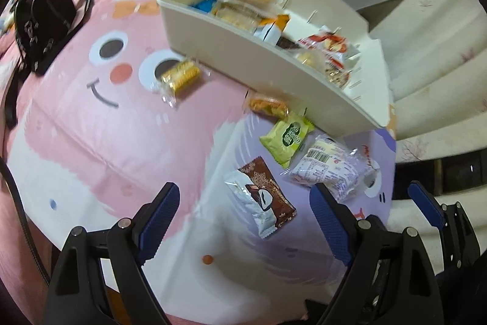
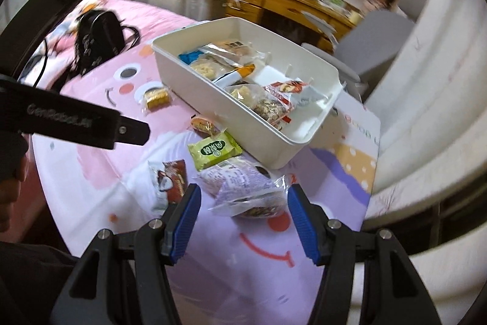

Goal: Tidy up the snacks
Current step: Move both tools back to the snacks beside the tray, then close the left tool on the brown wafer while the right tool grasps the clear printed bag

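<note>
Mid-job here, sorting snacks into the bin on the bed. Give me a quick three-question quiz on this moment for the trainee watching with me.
1. True or false: the left gripper is clamped on the brown-and-white packet.
2. Which loose snack lies nearest the black bag? A) green packet B) gold-wrapped biscuits C) white printed packet
3. Fill in: the white printed packet lies just ahead of the ___ gripper.

Key:
1. False. Its jaws stand wide open above the packet.
2. B.
3. Right. Its jaws are open, nothing between the pads; the white bin already holds several snacks.
</note>
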Demonstrator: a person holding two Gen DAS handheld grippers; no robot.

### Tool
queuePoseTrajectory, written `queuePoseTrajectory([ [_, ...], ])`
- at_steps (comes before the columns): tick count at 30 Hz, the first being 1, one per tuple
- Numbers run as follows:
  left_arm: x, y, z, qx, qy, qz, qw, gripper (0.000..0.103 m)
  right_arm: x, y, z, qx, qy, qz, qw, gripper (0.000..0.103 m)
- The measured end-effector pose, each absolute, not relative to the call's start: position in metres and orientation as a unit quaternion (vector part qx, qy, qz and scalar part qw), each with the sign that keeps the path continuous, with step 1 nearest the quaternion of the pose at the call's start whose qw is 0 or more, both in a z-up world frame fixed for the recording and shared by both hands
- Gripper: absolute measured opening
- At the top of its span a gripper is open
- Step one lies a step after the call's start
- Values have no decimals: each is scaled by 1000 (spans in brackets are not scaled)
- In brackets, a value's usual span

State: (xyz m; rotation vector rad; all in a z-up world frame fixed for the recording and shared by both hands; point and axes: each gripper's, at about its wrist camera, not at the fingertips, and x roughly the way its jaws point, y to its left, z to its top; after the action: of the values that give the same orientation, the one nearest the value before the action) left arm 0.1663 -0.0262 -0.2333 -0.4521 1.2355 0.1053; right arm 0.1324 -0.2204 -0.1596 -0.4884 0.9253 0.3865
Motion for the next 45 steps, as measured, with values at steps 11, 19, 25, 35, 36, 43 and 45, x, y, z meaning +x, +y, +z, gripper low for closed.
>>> queuePoseTrajectory([
  [11, 189, -50, -286, -239, 630, 99, 733, 82, 155, -230, -206, -275, 447, 244, 815, 61],
  [19, 193, -65, -304, -234, 648, 123, 714, 65, 166, -237, -225, -266, 439, 291, 807, 75],
  [25, 193, -69, -311, -236, 647, 136, 712, 51, 174, -235, -234, -250, 431, 311, 810, 79],
  [35, 194, -74, -311, -247, 629, 150, 721, 33, 178, -219, -245, -238, 428, 347, 800, 81],
  [36, 193, -74, -311, -250, 628, 150, 721, 33, 178, -217, -245, -237, 429, 351, 798, 81],
  [43, 175, -55, -304, -251, 619, 161, 726, 30, 182, -203, -249, -221, 445, 354, 792, 81],
  [45, 171, -54, -300, -249, 613, 164, 731, 30, 184, -200, -251, -215, 452, 355, 790, 81],
])
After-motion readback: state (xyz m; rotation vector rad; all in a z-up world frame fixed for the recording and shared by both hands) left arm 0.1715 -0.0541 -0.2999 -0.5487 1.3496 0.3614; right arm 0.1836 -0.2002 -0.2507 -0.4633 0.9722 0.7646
